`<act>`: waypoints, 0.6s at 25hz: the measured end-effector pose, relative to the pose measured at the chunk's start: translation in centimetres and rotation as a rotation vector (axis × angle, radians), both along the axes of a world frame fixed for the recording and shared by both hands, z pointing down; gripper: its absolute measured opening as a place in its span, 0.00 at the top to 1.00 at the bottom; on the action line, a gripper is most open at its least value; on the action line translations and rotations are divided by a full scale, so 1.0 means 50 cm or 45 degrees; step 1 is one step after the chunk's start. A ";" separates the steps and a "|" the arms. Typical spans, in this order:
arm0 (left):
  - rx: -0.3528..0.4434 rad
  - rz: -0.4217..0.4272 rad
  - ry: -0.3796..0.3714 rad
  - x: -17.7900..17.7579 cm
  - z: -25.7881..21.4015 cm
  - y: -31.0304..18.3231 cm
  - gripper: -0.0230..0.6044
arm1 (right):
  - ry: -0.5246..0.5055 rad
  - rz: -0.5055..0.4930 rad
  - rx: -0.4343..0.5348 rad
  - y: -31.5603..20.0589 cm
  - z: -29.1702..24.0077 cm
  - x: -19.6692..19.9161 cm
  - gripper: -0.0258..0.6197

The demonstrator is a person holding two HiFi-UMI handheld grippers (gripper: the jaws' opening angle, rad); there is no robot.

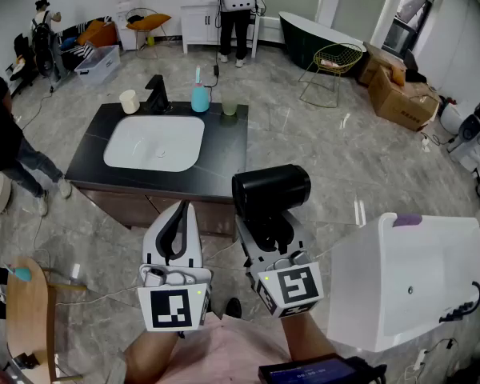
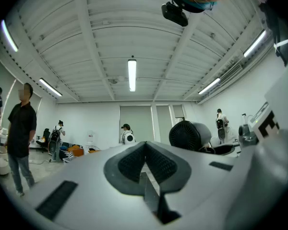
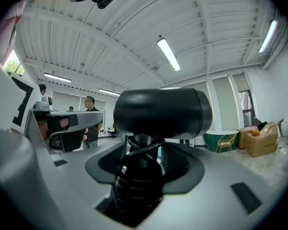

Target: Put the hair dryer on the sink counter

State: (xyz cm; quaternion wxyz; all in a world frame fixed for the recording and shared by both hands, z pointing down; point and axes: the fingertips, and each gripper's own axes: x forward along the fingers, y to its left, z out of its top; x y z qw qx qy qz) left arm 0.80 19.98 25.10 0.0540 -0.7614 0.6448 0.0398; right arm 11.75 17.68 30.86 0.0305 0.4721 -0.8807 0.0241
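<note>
**A:** How much open room is the bench (image 1: 224,146) offering?

**B:** Its near edge and right strip are lying bare. The white basin (image 1: 154,142) is filling the left middle. A faucet (image 1: 155,93), a cream cup (image 1: 129,101), a blue bottle (image 1: 200,98) and a green cup (image 1: 229,108) are lining the far edge.

**A:** And the claws?

**B:** Both are hovering side by side just short of the bench's near edge, pointing toward it. The left claw (image 1: 178,214) is sitting with its jaws together, holding nothing. The right claw (image 1: 266,229) is clamping the handle of the hair dryer (image 1: 270,190).

**A:** How is the dryer looking?

**B:** It is showing glossy black, with its barrel lying crosswise above the jaws and its cord (image 3: 134,174) winding round the handle. It is being held in the air before the bench's near right corner.
</note>
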 end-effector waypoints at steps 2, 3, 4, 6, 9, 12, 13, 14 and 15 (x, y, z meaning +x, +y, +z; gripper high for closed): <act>0.000 -0.003 0.002 0.006 0.000 0.001 0.95 | -0.003 -0.001 0.000 0.000 0.000 0.006 0.60; 0.001 -0.004 0.002 0.008 0.000 0.001 0.95 | -0.004 -0.001 0.000 0.001 -0.001 0.009 0.60; 0.002 -0.006 0.001 0.011 -0.001 0.002 0.95 | -0.003 -0.002 0.002 0.001 -0.001 0.012 0.60; 0.005 -0.011 -0.004 0.015 -0.001 0.003 0.95 | 0.001 -0.003 0.007 0.001 -0.001 0.019 0.60; 0.013 -0.022 -0.027 0.020 0.004 0.004 0.95 | -0.006 -0.013 0.005 -0.003 0.003 0.028 0.60; 0.005 -0.030 -0.020 0.024 0.012 -0.001 0.95 | -0.032 -0.017 -0.015 -0.015 0.009 0.035 0.60; 0.002 -0.033 -0.022 0.024 0.015 -0.004 0.95 | -0.035 -0.017 -0.020 -0.021 0.010 0.036 0.60; -0.002 -0.037 -0.025 0.022 0.016 -0.009 0.95 | -0.038 -0.015 -0.023 -0.029 0.010 0.037 0.60; -0.007 -0.043 -0.028 0.018 0.018 -0.015 0.95 | -0.040 -0.014 -0.024 -0.038 0.010 0.036 0.60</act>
